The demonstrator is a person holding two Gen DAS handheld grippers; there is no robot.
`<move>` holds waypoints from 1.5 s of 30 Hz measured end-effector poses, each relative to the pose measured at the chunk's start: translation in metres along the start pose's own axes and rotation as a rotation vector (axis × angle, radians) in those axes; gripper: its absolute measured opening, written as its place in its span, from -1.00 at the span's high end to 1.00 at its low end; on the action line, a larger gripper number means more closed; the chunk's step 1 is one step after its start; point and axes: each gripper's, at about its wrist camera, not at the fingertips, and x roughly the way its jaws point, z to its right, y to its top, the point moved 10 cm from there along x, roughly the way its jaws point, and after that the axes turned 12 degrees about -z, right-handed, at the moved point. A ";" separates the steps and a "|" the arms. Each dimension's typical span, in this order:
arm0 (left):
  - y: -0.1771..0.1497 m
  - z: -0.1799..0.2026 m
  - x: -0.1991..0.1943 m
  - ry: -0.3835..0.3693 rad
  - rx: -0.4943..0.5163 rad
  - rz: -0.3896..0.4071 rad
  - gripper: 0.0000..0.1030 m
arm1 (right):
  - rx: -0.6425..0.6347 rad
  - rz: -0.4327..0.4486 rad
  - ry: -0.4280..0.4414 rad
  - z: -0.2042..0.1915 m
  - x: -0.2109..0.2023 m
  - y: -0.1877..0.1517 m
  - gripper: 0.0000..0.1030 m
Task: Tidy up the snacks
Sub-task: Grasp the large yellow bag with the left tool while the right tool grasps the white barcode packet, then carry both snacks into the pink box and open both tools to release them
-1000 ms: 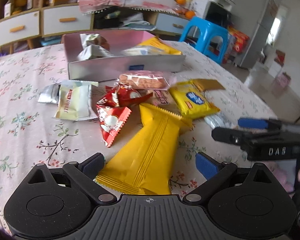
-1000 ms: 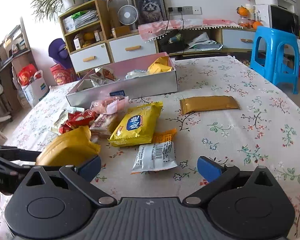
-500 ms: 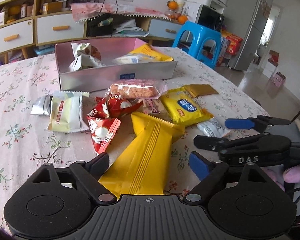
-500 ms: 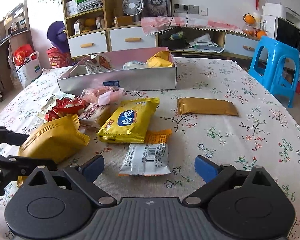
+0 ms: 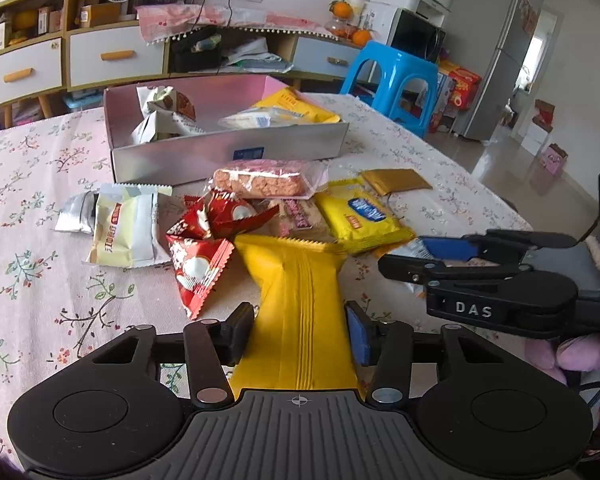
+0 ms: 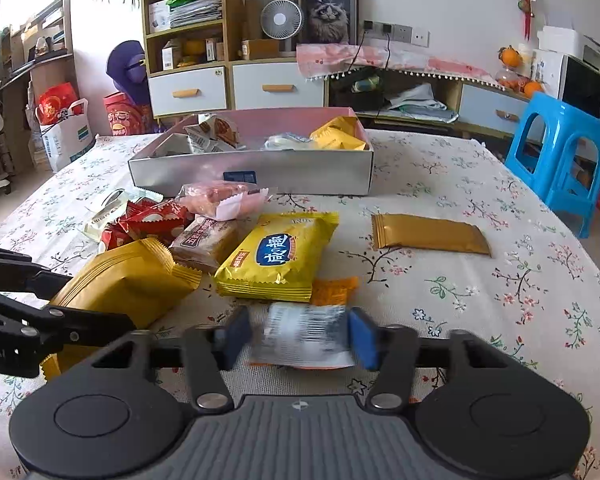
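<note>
Main risk is slip on lift: both grippers pinch soft, air-filled wrappers from the sides, so a packet can squash, skid out of the pads or swing and drop back into the pile. The long yellow-orange pleated foil packet (image 5: 300, 312) is held near its close end only; its far end lies against the red triangular foil packets (image 5: 198, 268) and the bright yellow pillow pack with a blue oval label (image 5: 360, 216), so lifting may drag those along. The two grippers also sit just beside each other, so a clash is likely if both swing toward the shallow grey cardboard box with a pink inside (image 5: 228, 152) at once. Left gripper (image 5: 298, 332): jaws have just been closing, now narrowed onto that yellow-orange packet, pads touching its two sides. Right gripper (image 6: 300, 336): jaws have just been closing too, now narrowed onto the small silver-white sachet with a barcode and orange edge (image 6: 304, 334); the picture is blurred there, but the pads look pressed on its edges. Both packets are low at the floral tablecloth (image 6: 480, 300), short of the box.
</note>
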 end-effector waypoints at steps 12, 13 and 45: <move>0.007 0.004 -0.012 -0.072 -0.054 -0.005 0.28 | 0.041 0.013 0.011 0.005 -0.011 -0.001 0.44; 0.008 0.006 -0.014 -0.078 -0.053 -0.001 0.28 | 0.044 0.015 0.011 0.006 -0.013 -0.001 0.44; 0.094 -0.044 -0.035 -0.098 -0.316 0.129 0.29 | 0.064 0.073 0.094 0.021 -0.034 0.076 0.43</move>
